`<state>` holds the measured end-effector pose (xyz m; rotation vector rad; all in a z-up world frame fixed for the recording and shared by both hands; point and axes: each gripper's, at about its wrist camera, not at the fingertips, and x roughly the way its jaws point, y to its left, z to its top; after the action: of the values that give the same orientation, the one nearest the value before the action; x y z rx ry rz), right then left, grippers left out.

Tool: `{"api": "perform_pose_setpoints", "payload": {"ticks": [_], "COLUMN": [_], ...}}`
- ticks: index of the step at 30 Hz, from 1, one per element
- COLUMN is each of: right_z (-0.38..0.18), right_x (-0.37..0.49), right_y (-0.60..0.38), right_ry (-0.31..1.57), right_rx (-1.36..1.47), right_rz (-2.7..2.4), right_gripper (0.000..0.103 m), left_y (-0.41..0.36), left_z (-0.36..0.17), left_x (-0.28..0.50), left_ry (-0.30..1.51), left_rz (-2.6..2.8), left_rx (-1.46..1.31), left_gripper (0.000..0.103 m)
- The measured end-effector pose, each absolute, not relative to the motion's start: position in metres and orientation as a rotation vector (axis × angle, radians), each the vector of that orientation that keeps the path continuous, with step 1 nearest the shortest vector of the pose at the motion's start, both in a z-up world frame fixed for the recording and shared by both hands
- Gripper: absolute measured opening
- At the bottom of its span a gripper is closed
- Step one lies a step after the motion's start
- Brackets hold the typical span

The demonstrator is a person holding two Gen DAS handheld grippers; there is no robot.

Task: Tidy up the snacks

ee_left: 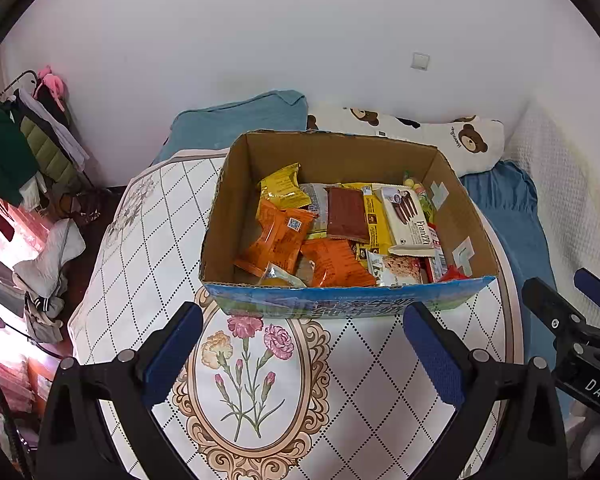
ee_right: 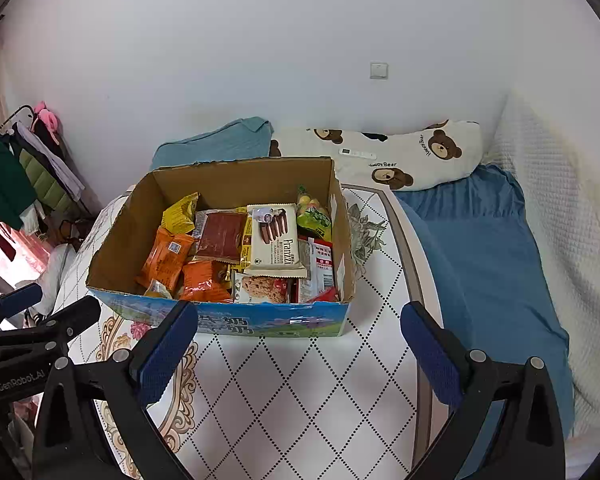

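Note:
An open cardboard box [ee_left: 452,200] with a blue printed front stands on a round table with a floral cloth [ee_left: 260,380]; it also shows in the right wrist view [ee_right: 116,240]. Inside lie several snack packets: orange packets [ee_left: 278,238], a yellow packet [ee_left: 286,186], a brown bar [ee_left: 346,214], a white Franzzi wafer pack [ee_left: 408,216] and a green candy bag [ee_right: 314,218]. My left gripper [ee_left: 302,352] is open and empty, just in front of the box. My right gripper [ee_right: 298,354] is open and empty, in front of the box's right corner.
A bed with a blue sheet [ee_right: 480,260], a bear-print pillow [ee_right: 412,156] and a teal pillow [ee_left: 236,124] lies behind and to the right. A clothes rack [ee_left: 16,148] stands at the left by the white wall. The right gripper shows at the left view's edge [ee_left: 572,320].

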<state>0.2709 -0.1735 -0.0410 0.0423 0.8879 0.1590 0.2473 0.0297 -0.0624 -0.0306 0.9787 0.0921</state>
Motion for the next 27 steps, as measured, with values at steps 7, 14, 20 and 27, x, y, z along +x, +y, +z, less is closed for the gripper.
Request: {"api": "perform_pose_setpoints", "payload": {"ticks": [7, 14, 20, 27], "right_z": [-0.0422, -0.0424, -0.0407, -0.0392], "right_x": [0.2711, 0.2715, 0.2709, 0.2687], "right_y": [-0.1749, -0.1754, -0.1758, -0.1748], "right_ry": [0.89, 0.888, 0.883, 0.88], "right_rx": [0.045, 0.045, 0.039, 0.036], "right_rz": [0.158, 0.161, 0.16, 0.163], "right_gripper": [0.103, 0.103, 0.103, 0.103], "left_y": [0.0318, 0.0331, 0.033, 0.0324], "left_z": [-0.0628, -0.0631, -0.0623, -0.0597], "left_x": [0.2461, 0.2458, 0.2459, 0.2456], "left_ry": [0.979, 0.976, 0.974, 0.974], "left_rz": [0.097, 0.097, 0.097, 0.094], "left_rx": [-0.03, -0.026, -0.023, -0.023], "left_gripper": [0.103, 0.103, 0.103, 0.103]}}
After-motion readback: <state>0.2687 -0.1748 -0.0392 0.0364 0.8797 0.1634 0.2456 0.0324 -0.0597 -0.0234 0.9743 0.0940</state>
